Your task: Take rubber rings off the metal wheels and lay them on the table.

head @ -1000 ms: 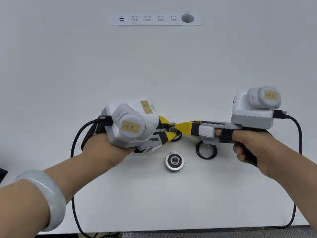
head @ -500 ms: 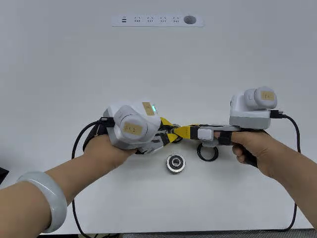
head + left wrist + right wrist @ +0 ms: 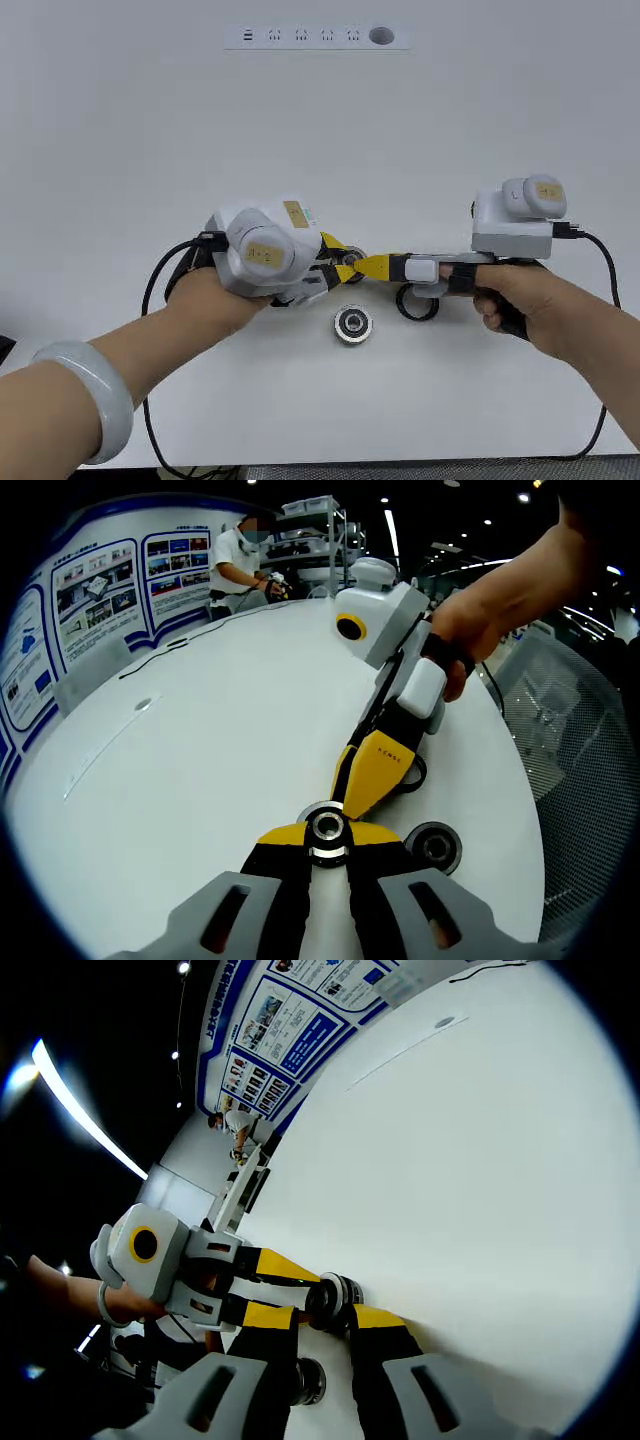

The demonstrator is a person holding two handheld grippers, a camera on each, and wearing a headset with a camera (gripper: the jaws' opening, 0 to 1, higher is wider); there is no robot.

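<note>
White table (image 3: 300,130) carries the work, where the left gripper (image 3: 328,836) is clenched on a metal wheel (image 3: 337,1295), the right gripper (image 3: 360,266) pinches the rim of that same wheel from the opposite side, and a second wheel (image 3: 352,325) and one loose rubber ring (image 3: 415,303) lie on the table near them.

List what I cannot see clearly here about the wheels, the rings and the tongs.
- Held wheel, head view: both tongs cover it, so whether rubber is on it is unclear.
- The right tongs: open or shut on that wheel, I cannot tell; the left tongs overlap them in the right gripper view.
- Loose ring, head view: the right tongs cross its far side.
</note>
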